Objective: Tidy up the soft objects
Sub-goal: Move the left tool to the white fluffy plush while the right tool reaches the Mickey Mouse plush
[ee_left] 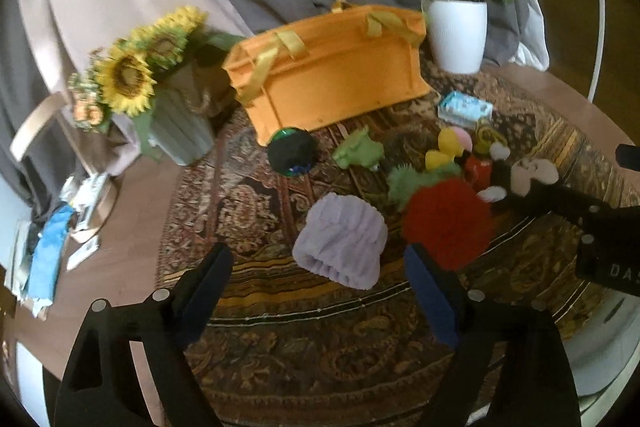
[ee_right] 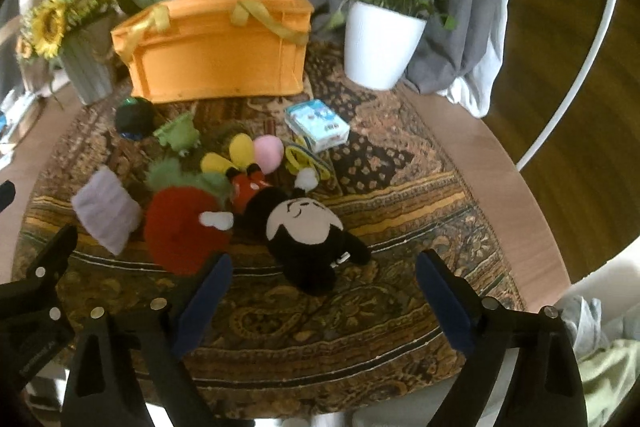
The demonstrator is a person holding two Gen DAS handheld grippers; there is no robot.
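We read both claws as spread apart and empty. The left gripper (ee_left: 318, 267) hangs over the patterned rug (ee_left: 320, 355) with the lilac headband (ee_left: 340, 241) directly at its 12 o'clock, near the fingertips and centred between them. The band's long axis runs roughly from 10 to 4 o'clock, so we judge that a slight wrist turn would let the jaws close across its short side.

The right gripper (ee_right: 324, 275) faces the mouse plush (ee_right: 308, 227) at 12 o'clock, lying on its back with its legs pointing away at 11 o'clock. The red fuzzy plush (ee_right: 180, 231) sits at 10 o'clock of that claw, touching the mouse's white hand.

The left arm is nearer the headband; the right is nearer the mouse. The orange storage bag (ee_left: 332, 67) stands well beyond both, at 12 o'clock (its open top faces away, so we cannot see inside).

The small yellow and pink toys (ee_right: 248, 151) overlap; we cannot tell how many pieces they are. Both views are slightly blurred.
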